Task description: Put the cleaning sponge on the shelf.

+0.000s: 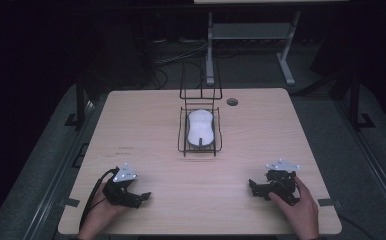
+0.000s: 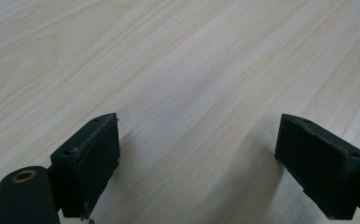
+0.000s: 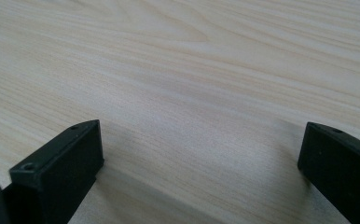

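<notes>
One white oblong dish, seemingly a dish, lies in one wire rack, long axis pointing away. Left gripper and right gripper gape empty on the tabletop.

Dim dark surroundings, evenly lit table, soft shadows

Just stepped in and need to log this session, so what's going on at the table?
A person sits at a wooden table holding a tool in each hand. The left tool and the right tool are both low at the near edge, jaws open with nothing between them. Farther back, in the middle of the table, a black wire basket holds a white oblong object. Neither tool touches it.
</notes>
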Demonstrator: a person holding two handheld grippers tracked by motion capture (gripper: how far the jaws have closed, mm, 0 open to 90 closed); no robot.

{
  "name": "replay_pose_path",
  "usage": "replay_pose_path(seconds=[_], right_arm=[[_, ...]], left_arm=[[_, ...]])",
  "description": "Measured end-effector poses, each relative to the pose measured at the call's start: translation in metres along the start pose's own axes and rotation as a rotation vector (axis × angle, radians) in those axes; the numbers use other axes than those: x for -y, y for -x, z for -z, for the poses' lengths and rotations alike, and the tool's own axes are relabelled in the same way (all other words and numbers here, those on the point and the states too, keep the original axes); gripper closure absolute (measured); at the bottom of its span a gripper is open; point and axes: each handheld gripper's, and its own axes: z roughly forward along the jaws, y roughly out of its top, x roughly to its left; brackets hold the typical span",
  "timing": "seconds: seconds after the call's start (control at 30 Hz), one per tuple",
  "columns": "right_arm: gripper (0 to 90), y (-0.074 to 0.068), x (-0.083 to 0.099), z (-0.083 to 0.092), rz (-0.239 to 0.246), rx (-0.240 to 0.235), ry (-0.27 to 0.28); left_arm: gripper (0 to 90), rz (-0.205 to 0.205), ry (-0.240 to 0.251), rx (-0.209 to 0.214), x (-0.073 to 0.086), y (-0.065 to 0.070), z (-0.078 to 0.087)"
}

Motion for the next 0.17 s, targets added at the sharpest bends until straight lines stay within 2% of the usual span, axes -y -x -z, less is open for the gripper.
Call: replay_pose_path(seconds=[0.17], right_arm=[[0.0, 0.0000, 0.0000, 0.0000, 0.000, 0.000, 0.000]], left_arm=[[12.8, -0.008, 0.056, 0.009, 0.0079, -0.0012, 0.0007]])
